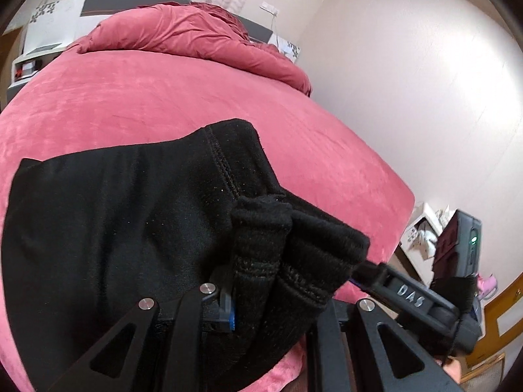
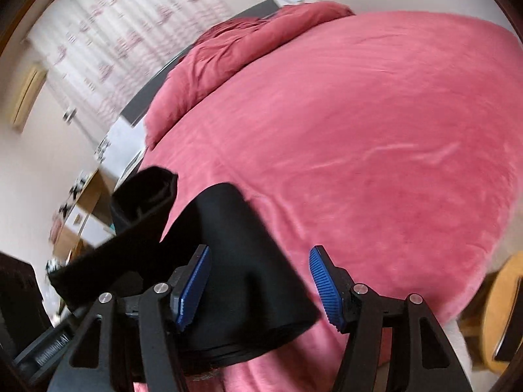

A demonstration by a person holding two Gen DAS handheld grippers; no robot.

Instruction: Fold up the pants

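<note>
Bed point(image 1: 163, 98) with a pink plush cover fills most of both views. Crumpled red duvet point(image 1: 183, 32) is bunched at the far end by the dark headboard; patterned curtains point(image 2: 137, 23) behind it, plain pale wall point(image 1: 408, 81) to one side.

Black pants point(image 1: 98, 228) lie on the near part of the bed, close to its edge. Fabric is matte, fleecy and lint-speckled, with a heavy stitched seam running across the upper layer. Body of the garment is spread flat. One end is lifted off the cover, bunched into thick ribbed folds at the left gripper point(image 1: 261, 281).

Left gripper: clenched on that bunched end, cloth wrapped over the fingers so only a sliver of blue pad shows. In the right wrist view this lifted part shows as a dark band point(image 2: 140, 209) rising off the bed towards the left gripper's body at the lower left edge.

Right gripper point(image 2: 260, 289): jaws released and spread, blue ribbed pads point(image 2: 325, 289) clear of the cloth. Folded edge of the pants sits below and between them, not pinched.

Long axis: in the right wrist view the flat part runs from near the gripper away up-left. Can't tell waist from hem.

Clutter: wooden furniture point(image 2: 500, 310) at the right wrist view's right edge, small items on the floor point(image 1: 425, 232) beyond the bed corner.
</note>
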